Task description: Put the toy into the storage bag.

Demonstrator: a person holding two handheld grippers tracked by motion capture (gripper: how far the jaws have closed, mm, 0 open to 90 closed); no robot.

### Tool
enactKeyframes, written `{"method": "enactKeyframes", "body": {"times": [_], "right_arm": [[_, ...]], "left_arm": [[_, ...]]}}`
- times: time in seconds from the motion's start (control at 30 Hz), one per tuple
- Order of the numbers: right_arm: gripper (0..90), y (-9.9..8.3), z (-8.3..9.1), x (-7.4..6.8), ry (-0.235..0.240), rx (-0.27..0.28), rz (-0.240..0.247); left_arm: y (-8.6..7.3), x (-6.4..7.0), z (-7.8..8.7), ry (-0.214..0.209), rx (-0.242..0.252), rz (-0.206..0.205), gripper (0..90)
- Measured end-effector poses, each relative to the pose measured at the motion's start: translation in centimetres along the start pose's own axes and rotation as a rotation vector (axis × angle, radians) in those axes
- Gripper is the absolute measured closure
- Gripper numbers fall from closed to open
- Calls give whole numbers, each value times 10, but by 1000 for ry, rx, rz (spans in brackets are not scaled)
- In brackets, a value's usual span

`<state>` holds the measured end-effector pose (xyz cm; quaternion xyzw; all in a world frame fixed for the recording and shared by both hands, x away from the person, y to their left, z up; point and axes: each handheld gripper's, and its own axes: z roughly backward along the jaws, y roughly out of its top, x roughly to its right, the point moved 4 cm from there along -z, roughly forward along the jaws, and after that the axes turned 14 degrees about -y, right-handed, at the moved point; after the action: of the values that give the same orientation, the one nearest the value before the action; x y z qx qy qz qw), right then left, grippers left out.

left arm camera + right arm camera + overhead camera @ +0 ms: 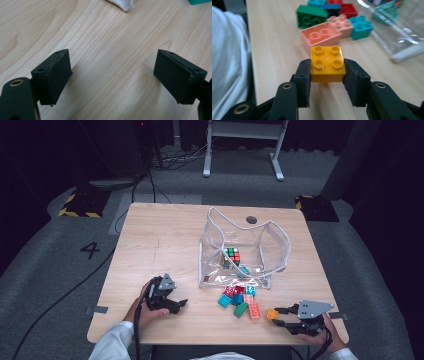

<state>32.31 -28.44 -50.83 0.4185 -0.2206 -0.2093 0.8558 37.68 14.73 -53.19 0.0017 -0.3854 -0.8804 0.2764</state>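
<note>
Orange four-stud building brick (327,64), studs facing the camera, clamped on two opposite sides between the black jaws of the right gripper (327,72); in the high view the brick (272,314) sits at the table's near edge, just right of the loose brick cluster. Nearest it in that cluster lies a salmon brick (321,36), with a green brick (310,15) and a teal brick (361,27) beyond. The clear plastic pouch (243,251), open-topped, stands behind the cluster and contains a puzzle cube (232,255). Left gripper (171,303), released, jaws spread wide over bare wooden table (110,50), left of the cluster.
</note>
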Motion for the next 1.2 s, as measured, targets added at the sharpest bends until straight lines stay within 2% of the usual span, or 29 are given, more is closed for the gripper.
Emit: {"method": "enactKeyframes", "body": {"times": [0.13, 0.17, 0.2, 0.27, 0.3, 0.33, 0.5, 0.53, 0.57, 0.63, 0.73, 0.77, 0.8, 1.0, 1.2], "right_arm": [[594, 4, 9, 23, -90, 38, -73], [594, 5, 10, 28, -109, 39, -71], [594, 5, 10, 28, -109, 39, -71], [594, 9, 10, 40, -147, 32, -76], [594, 9, 10, 40, -147, 32, -76], [594, 12, 11, 47, -176, 32, -89], [594, 20, 18, 64, -221, 65, -103], [594, 20, 18, 64, -221, 65, -103], [594, 23, 22, 71, -248, 72, -111], [594, 25, 23, 75, -254, 81, -112], [594, 36, 31, 90, -279, 96, -115], [594, 36, 31, 90, -279, 96, -115], [594, 39, 33, 93, -283, 106, -130], [594, 60, 49, 118, -313, 138, -145], [593, 76, 53, 130, -322, 145, -134]], "left_arm": [[0, 0, 0, 0, 0, 0, 146], [0, 0, 0, 0, 0, 0, 146], [0, 0, 0, 0, 0, 0, 147], [0, 0, 0, 0, 0, 0, 146], [0, 0, 0, 0, 0, 0, 146], [0, 0, 0, -1, 0, 0, 146], [0, 0, 0, -2, 1, -1, 146], [0, 0, 0, -2, 1, -1, 146], [0, 0, 0, -1, 1, -1, 146], [0, 0, 0, -1, 1, -1, 146], [0, 0, 0, -2, 1, 0, 146], [0, 0, 0, -2, 1, 0, 146], [0, 0, 0, -2, 1, 0, 146], [0, 0, 0, -1, 1, -1, 146], [0, 0, 0, -2, 1, 0, 146]]}}
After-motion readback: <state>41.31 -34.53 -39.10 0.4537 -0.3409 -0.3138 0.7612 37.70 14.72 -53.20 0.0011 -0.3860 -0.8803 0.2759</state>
